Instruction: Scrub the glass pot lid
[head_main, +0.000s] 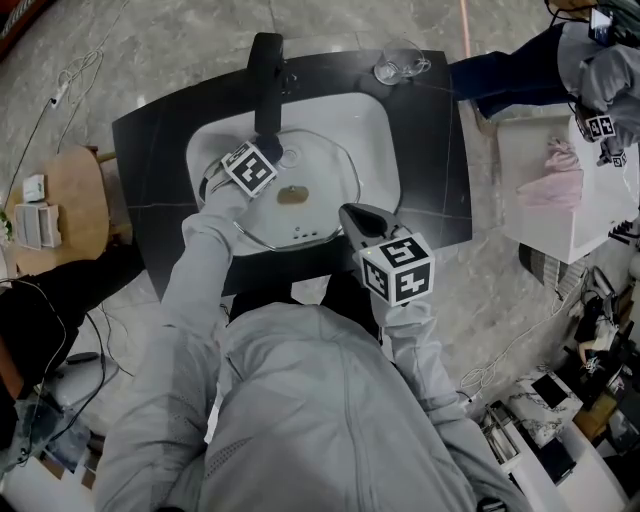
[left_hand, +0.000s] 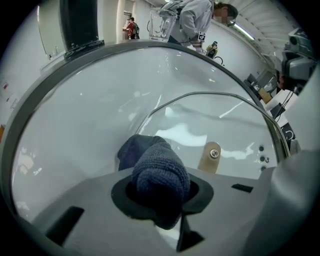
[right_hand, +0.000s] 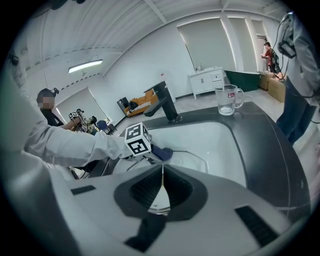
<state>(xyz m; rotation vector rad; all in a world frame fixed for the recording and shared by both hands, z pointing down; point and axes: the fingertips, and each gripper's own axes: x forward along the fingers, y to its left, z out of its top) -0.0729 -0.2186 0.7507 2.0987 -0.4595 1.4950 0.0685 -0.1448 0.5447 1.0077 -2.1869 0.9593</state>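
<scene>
The glass pot lid (head_main: 325, 170) lies tilted in the white sink (head_main: 370, 120), its tan knob (head_main: 291, 195) near the middle. My left gripper (head_main: 272, 152) is shut on a dark blue knitted cloth (left_hand: 157, 172) that rests against the lid's glass (left_hand: 200, 115) next to the knob (left_hand: 210, 157). My right gripper (head_main: 350, 213) is at the lid's near rim, jaws shut on its thin edge (right_hand: 161, 200). In the right gripper view the left gripper's marker cube (right_hand: 137, 139) and the cloth (right_hand: 161, 151) show over the lid (right_hand: 192, 159).
A black faucet (head_main: 266, 80) stands at the sink's back edge. A glass mug (head_main: 400, 65) sits on the dark counter (head_main: 430, 160) at the back right. A person stands at the upper right by a white cabinet (head_main: 560, 200). A wooden stool (head_main: 60, 205) is left.
</scene>
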